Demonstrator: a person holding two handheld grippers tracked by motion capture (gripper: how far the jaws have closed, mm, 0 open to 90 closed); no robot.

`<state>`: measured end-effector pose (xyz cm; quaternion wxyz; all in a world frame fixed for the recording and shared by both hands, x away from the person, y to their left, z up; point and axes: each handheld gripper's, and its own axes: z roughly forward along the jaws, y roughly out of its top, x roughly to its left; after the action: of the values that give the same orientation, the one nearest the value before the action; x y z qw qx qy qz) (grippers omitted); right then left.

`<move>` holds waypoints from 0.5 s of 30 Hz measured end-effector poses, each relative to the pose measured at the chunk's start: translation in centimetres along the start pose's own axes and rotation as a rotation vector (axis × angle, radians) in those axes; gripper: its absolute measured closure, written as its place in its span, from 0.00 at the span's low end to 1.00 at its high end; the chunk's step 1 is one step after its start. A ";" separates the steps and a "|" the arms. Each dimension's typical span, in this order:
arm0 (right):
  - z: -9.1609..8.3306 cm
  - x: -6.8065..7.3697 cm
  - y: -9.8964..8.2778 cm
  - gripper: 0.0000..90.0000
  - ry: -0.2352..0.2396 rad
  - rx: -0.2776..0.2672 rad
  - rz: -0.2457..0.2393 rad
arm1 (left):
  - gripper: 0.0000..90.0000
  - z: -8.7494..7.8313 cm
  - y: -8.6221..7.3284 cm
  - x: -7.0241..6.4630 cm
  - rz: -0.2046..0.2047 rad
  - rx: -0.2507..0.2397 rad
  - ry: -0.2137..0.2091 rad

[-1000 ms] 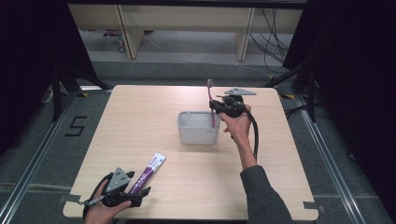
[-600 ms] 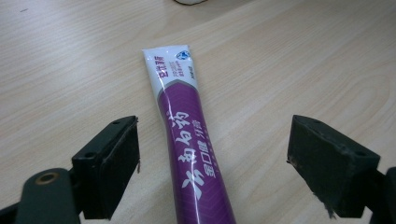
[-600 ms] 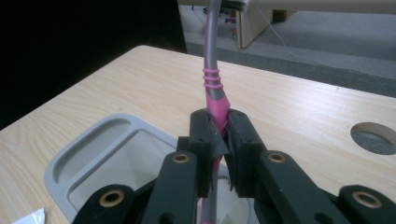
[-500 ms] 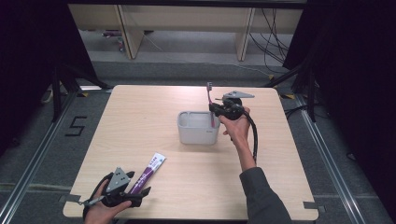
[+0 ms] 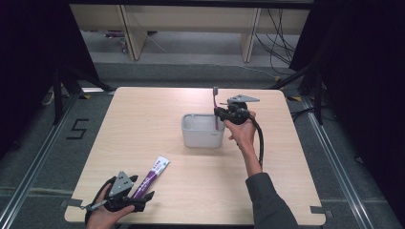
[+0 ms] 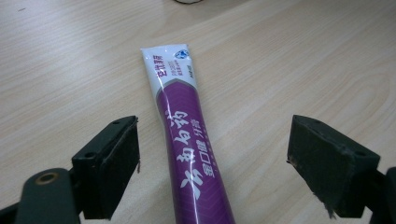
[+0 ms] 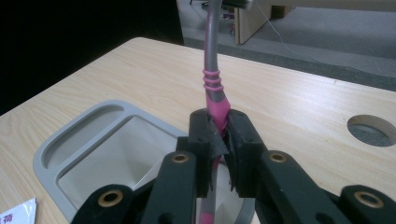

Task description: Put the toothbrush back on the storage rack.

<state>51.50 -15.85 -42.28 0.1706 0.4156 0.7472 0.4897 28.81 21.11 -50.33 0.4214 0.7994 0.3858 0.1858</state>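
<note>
Right now, right gripper [image 5: 222, 112] clenched on pink-and-grey plastic toothbrush [image 7: 214, 81], held upright w/ head up, lower handle end over right edge of grey rectangular plastic caddy [image 5: 202, 137] at mid-table. Looks like about half done at best: brush gripped and positioned at caddy but not let go; can't tell if tip touches bottom. Left gripper [image 5: 128, 199] released, jaws wide, straddling purple-and-white toothpaste tube [image 6: 189, 140] lying flat on light wooden table [image 5: 296, 167] near front left corner, well apart from caddy; pads not touching tube. Prob. left to do: drop brush into caddy, then close on tube, carry over, put in too.
</note>
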 end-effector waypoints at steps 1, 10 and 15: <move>0.0 0.0 0.0 0.91 0.000 0.000 0.000 | 0.18 0.0 0.0 0.0 0.003 0.001 -0.001; -0.1 0.0 -0.1 0.86 -0.003 0.012 -0.026 | 0.18 0.0 0.0 0.0 0.004 0.000 0.000; -0.5 0.2 -0.3 0.78 -0.019 0.013 0.002 | 0.18 0.0 0.0 0.0 0.005 0.000 0.001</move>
<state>50.95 -16.04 -42.32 0.1742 0.4221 0.7483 0.4812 28.82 21.14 -50.33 0.4209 0.8002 0.3839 0.1873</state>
